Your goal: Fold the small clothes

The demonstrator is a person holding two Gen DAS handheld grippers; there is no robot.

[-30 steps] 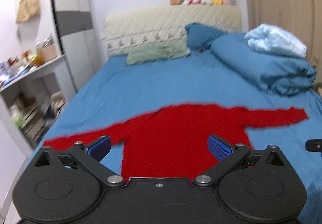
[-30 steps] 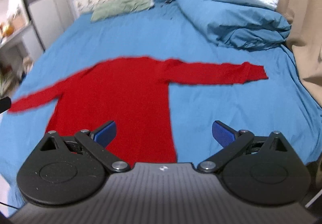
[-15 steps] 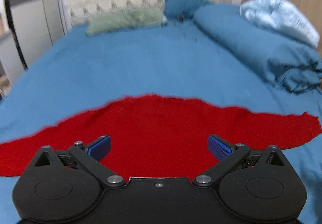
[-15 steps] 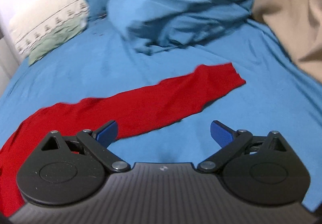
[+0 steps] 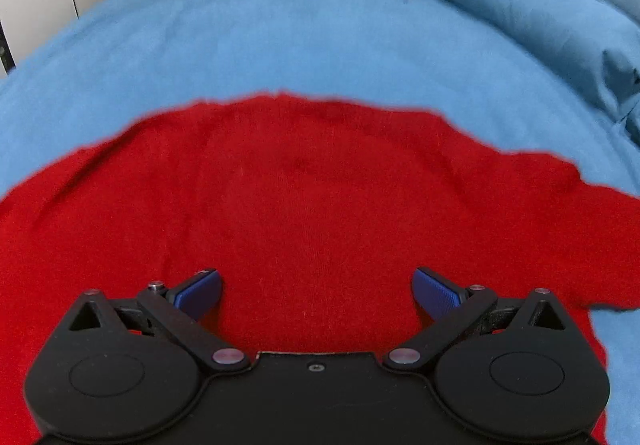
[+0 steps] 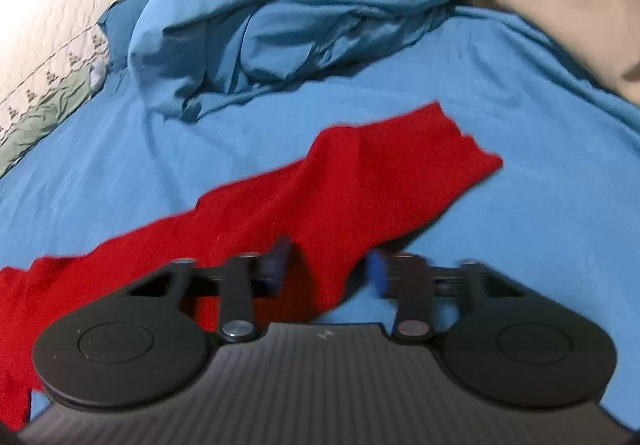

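We start with the bed (image 5: 280,45): its blue sheet lies smooth and matte under everything, soft enough to give way under pressure. A rumpled blue duvet (image 6: 304,13) is heaped toward the headboard side, well apart from our work.

On the sheet lies the red sweater (image 5: 312,197), spread flat with its body under our left gripper (image 5: 316,289) and one long sleeve (image 6: 360,181) running out to a squared cuff in the right wrist view. The knit looks fine, fuzzy and limp, with a few shallow creases near the shoulders.

Our left jaws stand spread wide above the sweater's body, with nothing between the pads. Our right gripper (image 6: 328,269) sits low over the sleeve's near edge; its jaws have just been closing, and a strip of red cloth lies between them, though blur keeps us from telling whether the pads already press on it.

We judge the risks to be these. The right jaws may catch the bed sheet along with the sleeve, since both are soft and lie flush. A bite on only the sleeve's edge could slip free once lifted. And limp knit tends to drag and bunch, so the fold may come out crooked.
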